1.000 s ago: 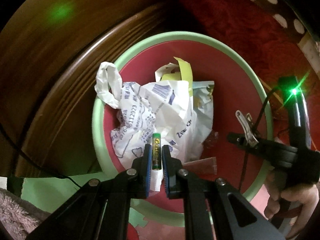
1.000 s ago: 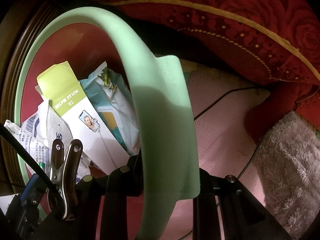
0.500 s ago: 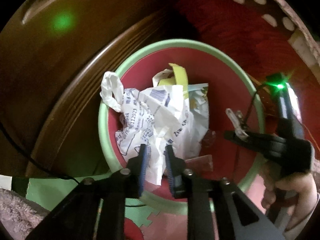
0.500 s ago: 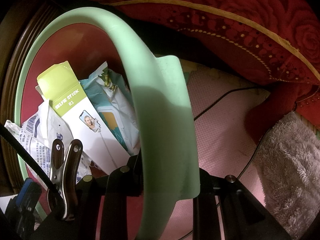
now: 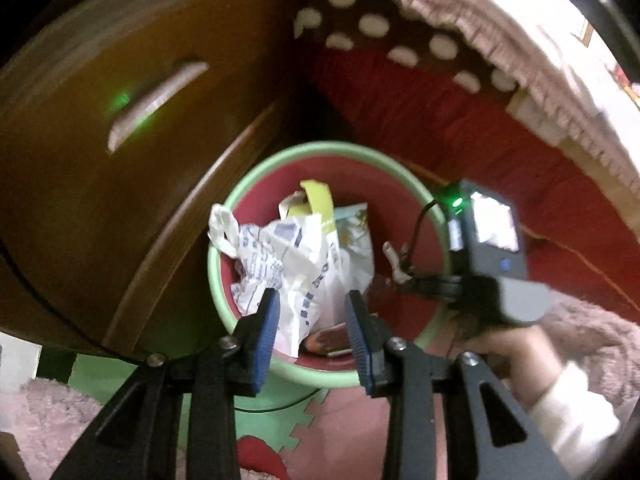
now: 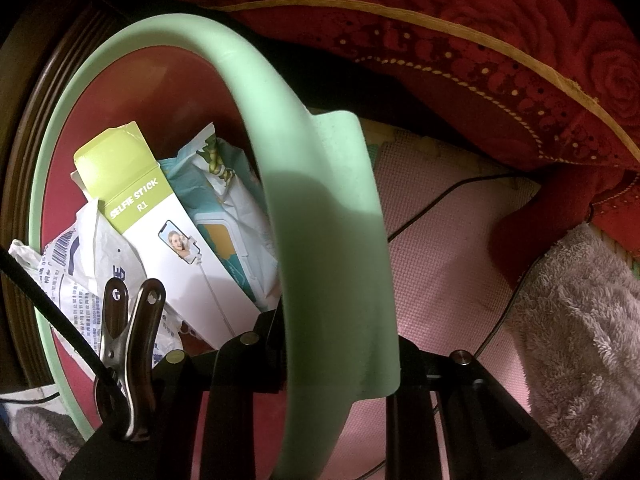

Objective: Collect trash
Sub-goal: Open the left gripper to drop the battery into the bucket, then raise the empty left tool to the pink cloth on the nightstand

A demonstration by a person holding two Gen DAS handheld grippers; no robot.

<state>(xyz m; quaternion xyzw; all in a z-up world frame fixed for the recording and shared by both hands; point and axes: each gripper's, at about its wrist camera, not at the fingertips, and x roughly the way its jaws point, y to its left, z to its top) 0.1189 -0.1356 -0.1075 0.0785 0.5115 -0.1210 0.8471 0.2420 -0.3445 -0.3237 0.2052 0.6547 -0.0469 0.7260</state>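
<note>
Rim of the bin (image 6: 320,240) hides the right gripper's (image 6: 336,344) tips clamped on it; left gripper (image 5: 312,332), just opening, stands empty above blurred trash (image 5: 300,256).

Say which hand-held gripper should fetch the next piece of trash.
Left. The left hand-held gripper is open and empty above the bin, its jaws just opened. The right hand-held gripper is shut on the bin's green rim, steadying it, so freeing it seems unwise.

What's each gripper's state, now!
Left gripper: open, jaws just opening, empty.
Right gripper: shut on the green bin rim.
</note>
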